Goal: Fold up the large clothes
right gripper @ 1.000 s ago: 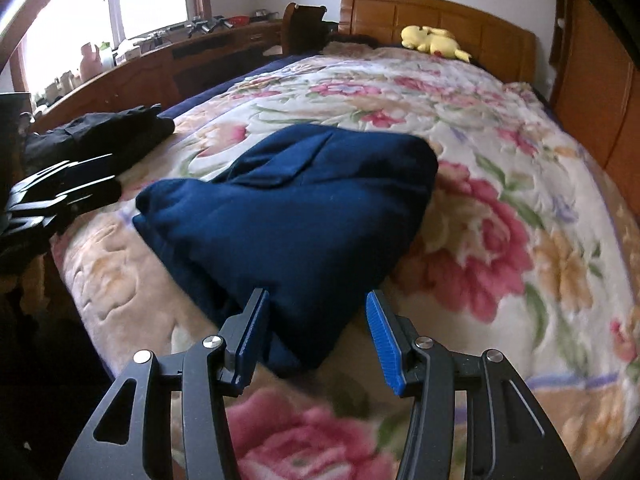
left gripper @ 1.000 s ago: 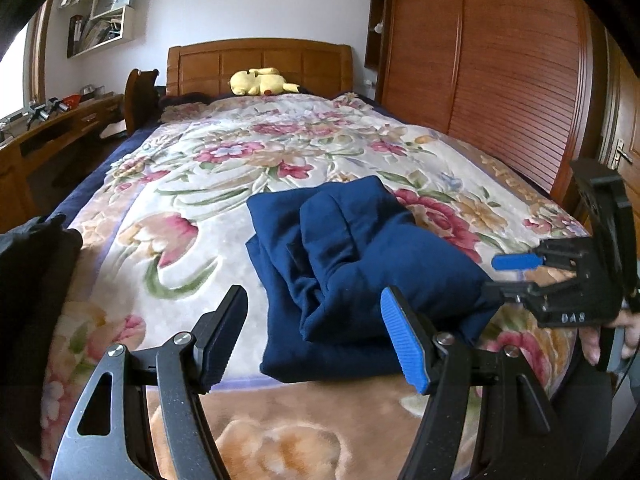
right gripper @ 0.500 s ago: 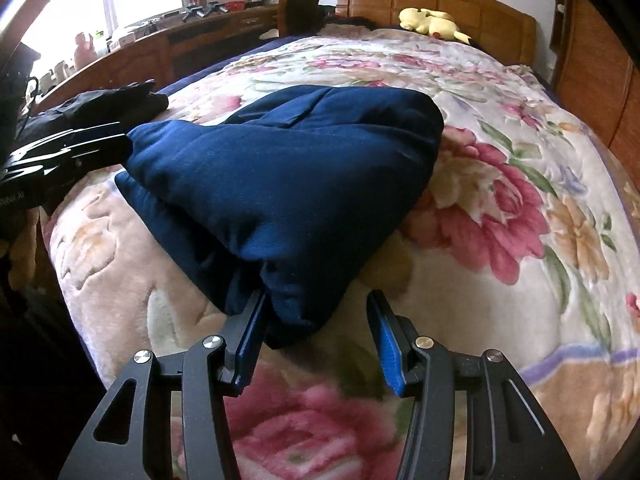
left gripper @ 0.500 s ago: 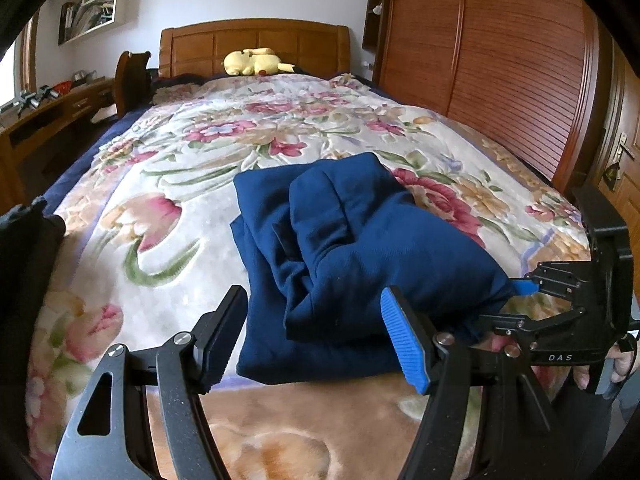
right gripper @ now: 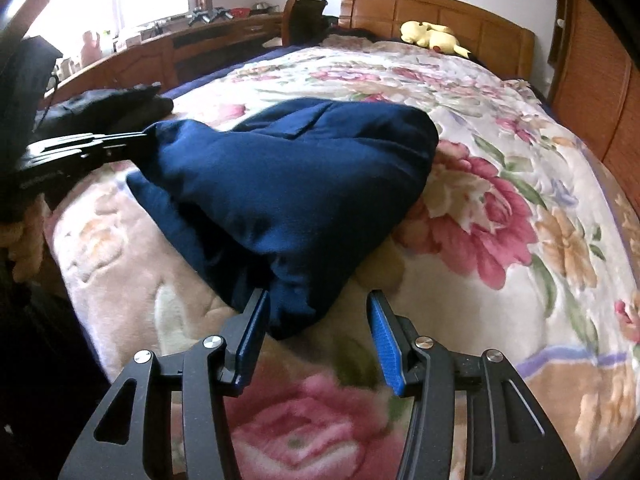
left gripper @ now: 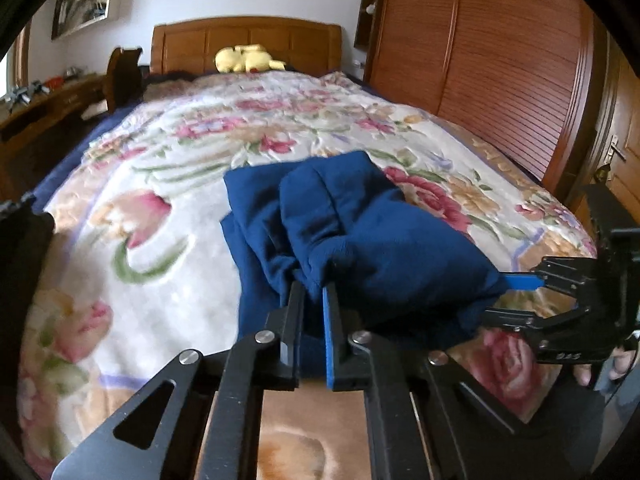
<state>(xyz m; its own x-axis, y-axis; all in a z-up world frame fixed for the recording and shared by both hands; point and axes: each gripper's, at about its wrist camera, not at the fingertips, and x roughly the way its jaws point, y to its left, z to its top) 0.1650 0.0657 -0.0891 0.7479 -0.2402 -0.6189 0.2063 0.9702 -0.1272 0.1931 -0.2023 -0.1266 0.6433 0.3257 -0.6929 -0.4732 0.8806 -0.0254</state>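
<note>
Lying lengthwise (bunched), navy garment points toward headboard.

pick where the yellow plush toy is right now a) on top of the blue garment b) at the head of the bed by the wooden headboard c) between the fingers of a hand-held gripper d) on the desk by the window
b: the yellow plush toy lies at the far end of the bed against the wooden headboard, well beyond the blue garment.

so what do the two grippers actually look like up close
Both match: the left gripper and right gripper have black angular frames with triangular cutouts and silver pivot screws. Each pairs one black finger with a bright blue ribbed pad. No cables visible.
</note>
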